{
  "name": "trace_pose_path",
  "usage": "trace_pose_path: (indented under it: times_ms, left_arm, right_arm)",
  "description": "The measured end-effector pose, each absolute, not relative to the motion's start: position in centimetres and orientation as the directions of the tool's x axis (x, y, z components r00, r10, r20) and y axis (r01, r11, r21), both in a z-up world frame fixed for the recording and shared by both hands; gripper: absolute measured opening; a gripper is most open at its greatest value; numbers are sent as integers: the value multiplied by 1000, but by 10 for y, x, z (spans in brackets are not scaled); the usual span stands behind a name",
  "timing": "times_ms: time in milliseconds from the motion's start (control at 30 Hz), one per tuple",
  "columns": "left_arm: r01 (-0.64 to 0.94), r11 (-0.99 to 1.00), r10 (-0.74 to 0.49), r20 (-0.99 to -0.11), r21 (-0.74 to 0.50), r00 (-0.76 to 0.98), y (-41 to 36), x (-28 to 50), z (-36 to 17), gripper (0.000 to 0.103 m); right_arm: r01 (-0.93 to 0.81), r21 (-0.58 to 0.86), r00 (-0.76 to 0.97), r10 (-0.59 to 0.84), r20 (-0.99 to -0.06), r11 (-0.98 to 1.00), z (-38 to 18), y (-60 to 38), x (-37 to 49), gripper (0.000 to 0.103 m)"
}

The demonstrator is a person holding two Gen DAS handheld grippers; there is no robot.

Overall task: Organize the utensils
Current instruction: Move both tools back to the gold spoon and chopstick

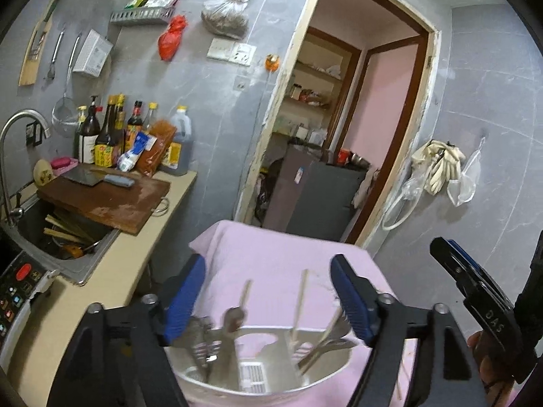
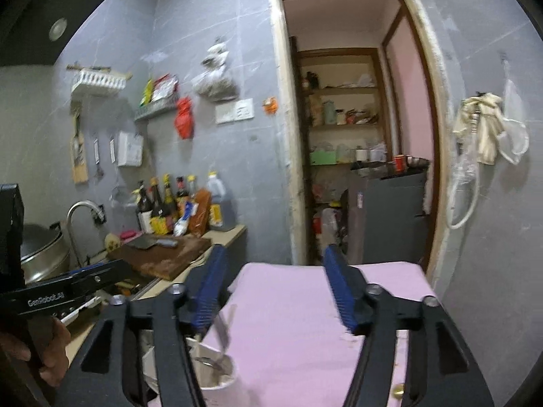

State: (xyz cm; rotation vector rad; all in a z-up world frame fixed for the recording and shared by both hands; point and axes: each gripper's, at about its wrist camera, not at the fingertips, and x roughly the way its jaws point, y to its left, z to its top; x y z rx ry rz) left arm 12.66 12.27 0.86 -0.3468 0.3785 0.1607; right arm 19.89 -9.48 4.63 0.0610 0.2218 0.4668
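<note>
Now both grippers, left (image 1: 268, 295) and right (image 2: 271, 288), stand open and empty. Chopsticks (image 1: 300, 305) and spoons (image 1: 234, 318) stand upright, leaning, in the holder (image 1: 258, 376) on the near pink table (image 1: 271, 254).

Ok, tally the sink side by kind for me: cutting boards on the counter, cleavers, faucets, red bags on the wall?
Cutting board: 1
Cleaver: 1
Faucet: 1
Red bag: 1
Total: 4
</note>
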Motion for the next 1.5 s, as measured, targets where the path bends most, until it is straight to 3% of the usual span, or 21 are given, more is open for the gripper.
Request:
trace_pose_path:
  times_ms: [133,333,733,1133,1333,1500]
  left_arm:
    - [-202,942,102,-344,-269,933,90,132,17,97]
    - [-176,961,100,-327,-212,940,34,148,14,102]
    - [-96,980,11,-433,-175,901,-66,187,-39,102]
    - [-95,981,-43,-659,-171,751,-91,240,-118,102]
    - [-93,984,-53,-750,-151,659,-87,254,-144,91]
    - [-96,978,-86,-774,-187,627,-82,255,-155,84]
  right_arm:
    - [-385,109,898,399,-185,916,48,-132,199,74]
    - [-300,101,927,315,-203,949,38,-194,200,90]
    - [-206,113,906,233,-354,972,-27,-303,236,90]
    - [-264,144,750,296,-591,954,-131,-312,277,88]
    - [-338,124,647,326,-690,933,-165,-287,282,80]
    - [-373,78,599,304,-741,925,-184,-267,284,79]
